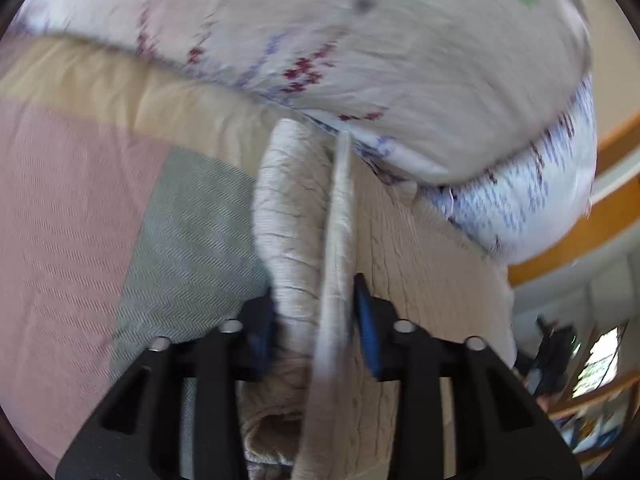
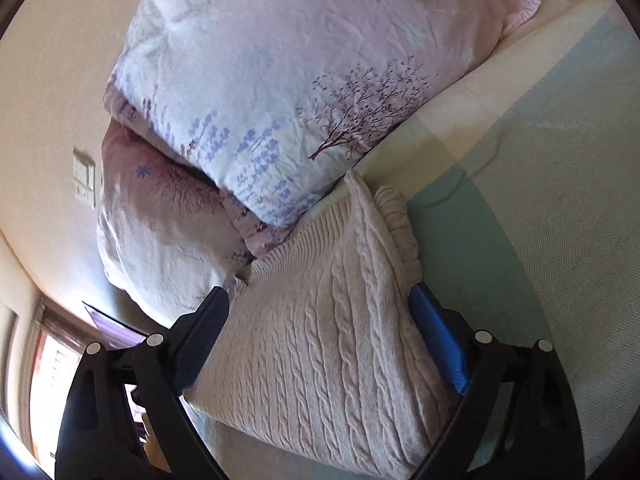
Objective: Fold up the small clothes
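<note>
A pale pink cable-knit sweater [image 2: 320, 340] lies on the bed, partly folded, its far corner near the pillows. In the left wrist view the sweater [image 1: 420, 248] stands up in a bunched fold between my fingers. My left gripper [image 1: 316, 312] is shut on that fold of knit. My right gripper [image 2: 320, 320] is open with its jaws wide apart, one on each side of the sweater; the blue pads [image 2: 438, 340] touch or nearly touch its edges.
Two floral pillows [image 2: 280, 80] are stacked at the head of the bed, just beyond the sweater. The bedspread [image 2: 540, 220] has green, cream and pink blocks. A wall with a light switch [image 2: 85, 179] and a window are at left.
</note>
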